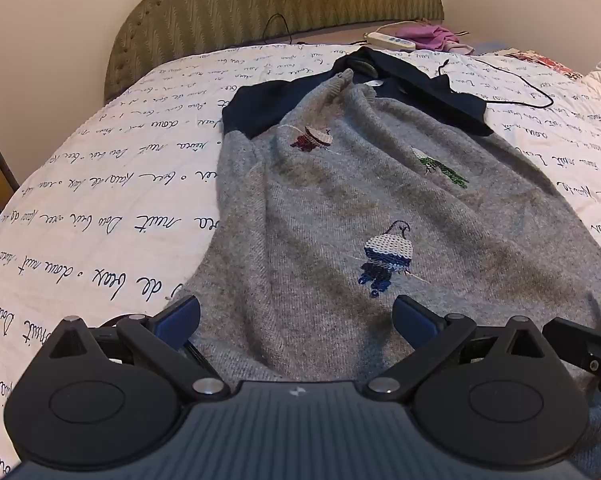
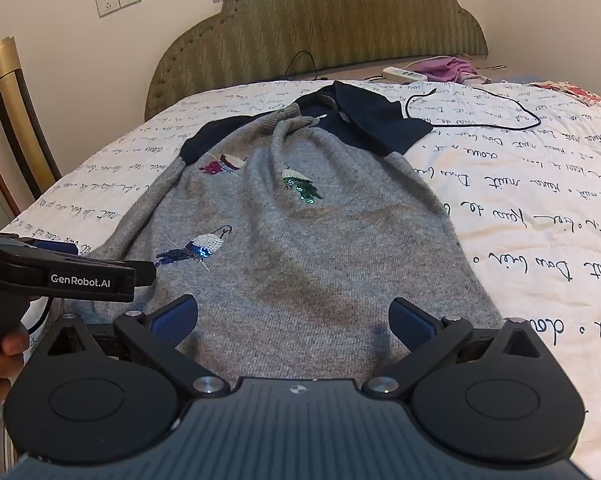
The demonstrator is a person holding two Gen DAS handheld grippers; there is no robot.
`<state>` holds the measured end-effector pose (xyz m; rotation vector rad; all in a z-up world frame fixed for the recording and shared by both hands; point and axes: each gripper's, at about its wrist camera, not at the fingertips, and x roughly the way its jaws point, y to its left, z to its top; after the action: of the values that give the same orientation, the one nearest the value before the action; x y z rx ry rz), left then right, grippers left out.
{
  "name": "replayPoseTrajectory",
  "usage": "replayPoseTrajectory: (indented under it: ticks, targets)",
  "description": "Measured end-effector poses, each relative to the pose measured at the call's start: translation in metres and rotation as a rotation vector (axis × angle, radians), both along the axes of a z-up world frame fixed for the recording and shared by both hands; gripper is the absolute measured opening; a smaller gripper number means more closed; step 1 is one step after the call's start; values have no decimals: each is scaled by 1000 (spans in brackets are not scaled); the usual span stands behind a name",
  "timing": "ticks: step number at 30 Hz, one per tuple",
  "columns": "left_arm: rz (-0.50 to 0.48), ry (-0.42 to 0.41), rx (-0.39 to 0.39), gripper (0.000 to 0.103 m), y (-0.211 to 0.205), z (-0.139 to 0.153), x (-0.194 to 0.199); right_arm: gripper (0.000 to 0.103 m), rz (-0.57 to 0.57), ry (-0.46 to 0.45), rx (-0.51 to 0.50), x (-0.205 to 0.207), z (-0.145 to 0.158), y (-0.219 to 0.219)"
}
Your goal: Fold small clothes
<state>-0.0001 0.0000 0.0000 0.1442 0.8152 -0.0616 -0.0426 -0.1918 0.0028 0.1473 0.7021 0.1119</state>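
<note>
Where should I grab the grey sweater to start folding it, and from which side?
Take the grey sweater by its near hem, coming from this near side. That edge lies right under both open grippers, left and right, while the far dark collar end is bunched.

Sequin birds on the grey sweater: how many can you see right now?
3. A maroon bird near the navy shoulder, a green bird beside it toward the collar's other side, and a blue bird lower down. Folds in the grey sweater could hide more.

You're aiming both wrist cameras downward, close over the sweater on the bed, both facing the headboard.
</note>
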Motion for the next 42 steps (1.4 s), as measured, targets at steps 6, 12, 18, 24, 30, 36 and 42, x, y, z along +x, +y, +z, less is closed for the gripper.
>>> replayPoseTrajectory:
  ticks: [6,12,18,24,30,36,42]
  targets:
    - [8,-38,48,103,2,2,-1,103,1,0,-1,1,0,-1]
    - [80,-135,140,103,31,-1,13,103,-2,-4,-12,4,-2,-2]
    - [132,-138,88,103,52,-11,25,103,11,14,-9,9,-4,2]
    - [105,-165,194,103,36,-29,27,103,22,17,-19,13,-3,7]
    - [125,-144,128,103,47,-31,31,103,11,18,-20,16,-3,4]
    - [142,-131,74,103,53,-32,30,103,20,21,-22,18,-4,7]
    - [147,-153,96,103,54,-35,29,103,27,20,-26,18,-4,10]
